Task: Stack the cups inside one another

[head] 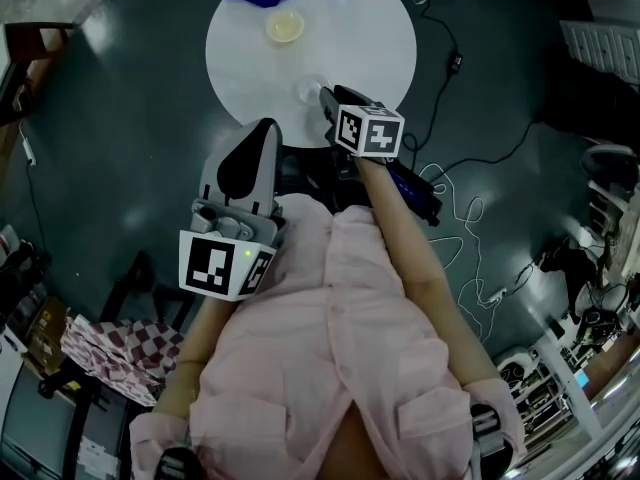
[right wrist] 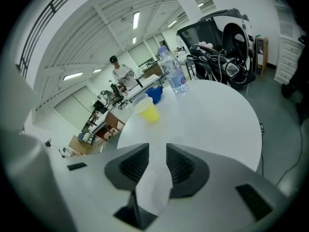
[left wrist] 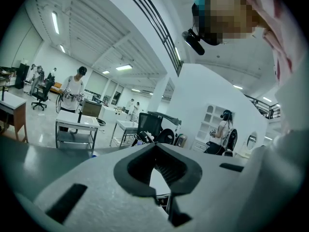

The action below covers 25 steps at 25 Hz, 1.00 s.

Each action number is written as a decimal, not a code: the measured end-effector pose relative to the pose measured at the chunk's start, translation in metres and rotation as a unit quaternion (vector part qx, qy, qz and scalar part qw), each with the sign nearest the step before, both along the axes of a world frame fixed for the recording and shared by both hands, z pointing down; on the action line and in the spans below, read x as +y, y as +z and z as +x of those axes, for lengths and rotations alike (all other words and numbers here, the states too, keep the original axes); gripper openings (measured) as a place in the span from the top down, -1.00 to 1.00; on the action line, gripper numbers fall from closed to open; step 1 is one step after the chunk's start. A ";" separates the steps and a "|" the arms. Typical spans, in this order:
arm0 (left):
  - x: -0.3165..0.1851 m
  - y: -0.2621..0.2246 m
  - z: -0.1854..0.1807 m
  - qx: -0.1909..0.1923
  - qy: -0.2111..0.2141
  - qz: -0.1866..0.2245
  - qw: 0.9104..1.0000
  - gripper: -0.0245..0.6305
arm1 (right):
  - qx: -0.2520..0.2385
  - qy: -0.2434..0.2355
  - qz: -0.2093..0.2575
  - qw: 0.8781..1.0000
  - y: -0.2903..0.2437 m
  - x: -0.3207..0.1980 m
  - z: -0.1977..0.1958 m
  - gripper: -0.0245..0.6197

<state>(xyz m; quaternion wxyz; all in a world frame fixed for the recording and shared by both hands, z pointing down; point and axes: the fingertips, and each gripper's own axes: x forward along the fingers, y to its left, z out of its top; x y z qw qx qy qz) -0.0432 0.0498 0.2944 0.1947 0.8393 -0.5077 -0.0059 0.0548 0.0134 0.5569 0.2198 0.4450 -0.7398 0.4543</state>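
Your left gripper (left wrist: pixel 155 151) hangs back by your body, jaws pressed together on nothing. Your right gripper (right wrist: pixel 158 151) is spread at the table's (right wrist: pixel 217 115) near edge, with a clear cup (right wrist: pixel 153 192) between its jaws, seemingly not yet pinched. The yellow cup (right wrist: pixel 148 111) stands well ahead of it. This looks like the pick-up: close gently, lift, carry forward, then lower it inside.

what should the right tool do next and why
Probably close the right tool on the clear plastic cup: its jaws stand apart with that cup between them, not yet gripped, and the yellow plastic cup waits farther across the round white table.
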 end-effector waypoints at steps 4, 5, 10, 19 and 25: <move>-0.002 0.001 -0.004 0.002 0.001 -0.002 1.000 0.88 | 0.008 0.004 -0.023 1.000 0.013 0.003 0.001 0.58; -0.002 0.001 -0.004 0.003 0.001 -0.003 1.000 0.88 | 0.013 0.005 -0.027 1.000 0.016 0.004 0.002 0.58; -0.004 0.002 -0.007 0.003 -0.002 -0.005 1.000 0.88 | 0.018 0.006 -0.037 0.999 0.021 0.003 0.001 0.60; -0.006 0.004 -0.009 0.006 -0.004 -0.007 1.000 0.88 | 0.050 0.002 -0.035 0.998 0.023 0.002 0.009 0.80; -0.010 0.003 -0.006 0.006 0.001 -0.006 1.000 0.88 | 0.039 0.016 -0.024 0.999 0.012 -0.006 0.015 0.80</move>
